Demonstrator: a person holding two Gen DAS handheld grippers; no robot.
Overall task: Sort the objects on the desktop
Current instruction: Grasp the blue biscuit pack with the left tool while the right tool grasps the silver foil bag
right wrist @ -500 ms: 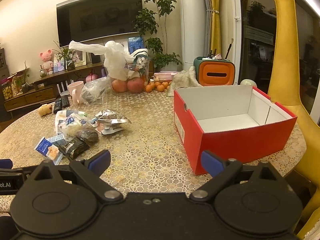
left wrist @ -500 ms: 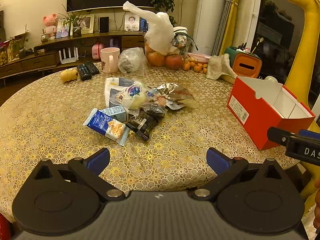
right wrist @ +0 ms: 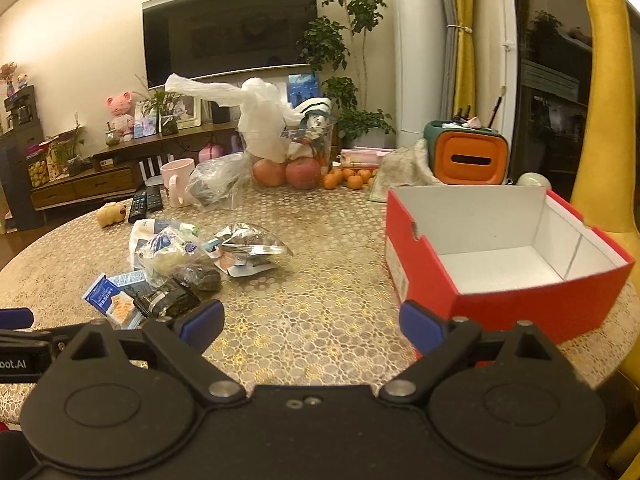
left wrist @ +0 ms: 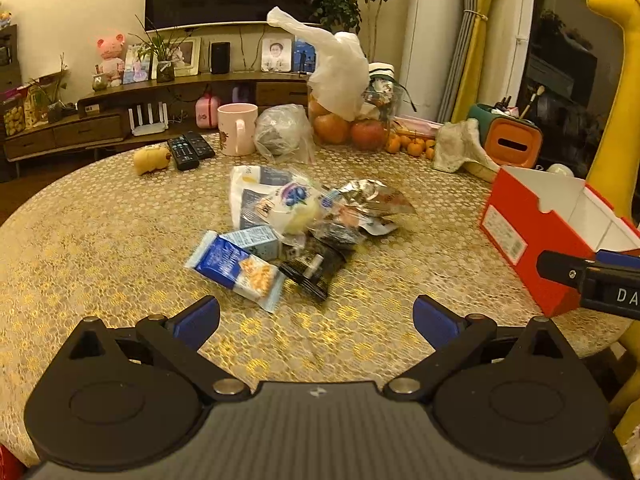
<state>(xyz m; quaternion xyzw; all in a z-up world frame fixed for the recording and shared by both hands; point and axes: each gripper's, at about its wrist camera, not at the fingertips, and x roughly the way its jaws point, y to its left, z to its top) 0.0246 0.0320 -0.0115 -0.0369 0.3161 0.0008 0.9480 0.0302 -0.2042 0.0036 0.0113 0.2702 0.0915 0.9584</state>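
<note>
Both tools tilt downward over the near edge of the round bench [left wrist: 100, 240]. Left gripper [left wrist: 316, 318]: jaws spread wide, empty, aimed at the snack packets [left wrist: 296, 232] heaped mid-bench, the blue cracker packet [left wrist: 236, 270] nearest. Right gripper [right wrist: 312, 326]: likewise released, holding nothing, the empty red box [right wrist: 504, 300] just beyond its right finger; the packets lie to the left.

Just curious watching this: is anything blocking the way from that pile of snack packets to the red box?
Nothing visible does. Only bare tablecloth lies between the snack packets and the open, empty red box.
</note>
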